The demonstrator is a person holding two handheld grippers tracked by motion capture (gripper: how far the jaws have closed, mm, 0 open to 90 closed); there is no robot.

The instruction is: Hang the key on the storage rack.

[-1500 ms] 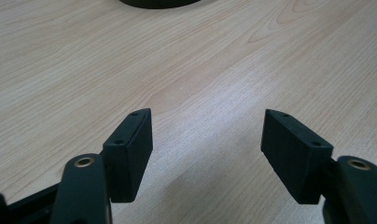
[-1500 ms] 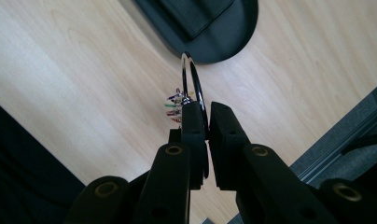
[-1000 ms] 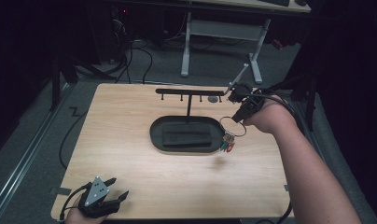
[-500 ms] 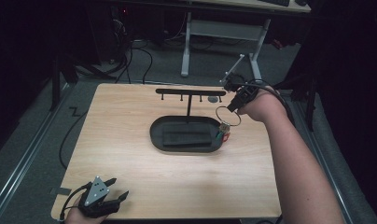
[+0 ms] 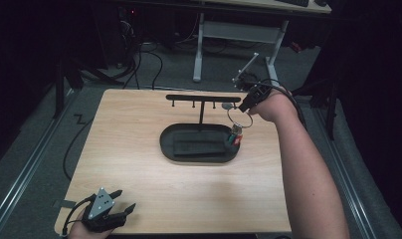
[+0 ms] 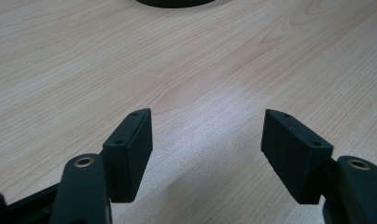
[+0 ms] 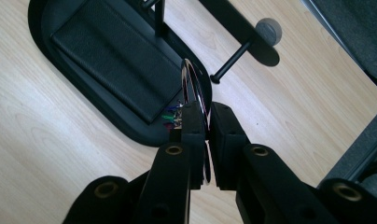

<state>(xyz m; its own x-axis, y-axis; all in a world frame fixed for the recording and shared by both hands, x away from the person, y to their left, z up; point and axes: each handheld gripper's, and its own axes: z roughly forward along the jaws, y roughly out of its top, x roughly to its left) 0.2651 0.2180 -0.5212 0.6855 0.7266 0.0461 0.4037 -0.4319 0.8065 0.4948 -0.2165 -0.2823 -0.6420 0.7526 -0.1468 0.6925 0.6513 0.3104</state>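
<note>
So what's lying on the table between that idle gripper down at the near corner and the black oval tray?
Nothing: bare pale wood separates the left gripper from the black oval tray, as the high view shows.

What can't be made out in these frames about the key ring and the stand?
- Key ring: in the right gripper view the right gripper covers its lower part.
- Charms under the ring: too small in the high view; jaws hide most of them in the right gripper view.
- Stand: its pegs are too small in the high view.
- Tray: cut off by the left gripper view's top edge.
</note>
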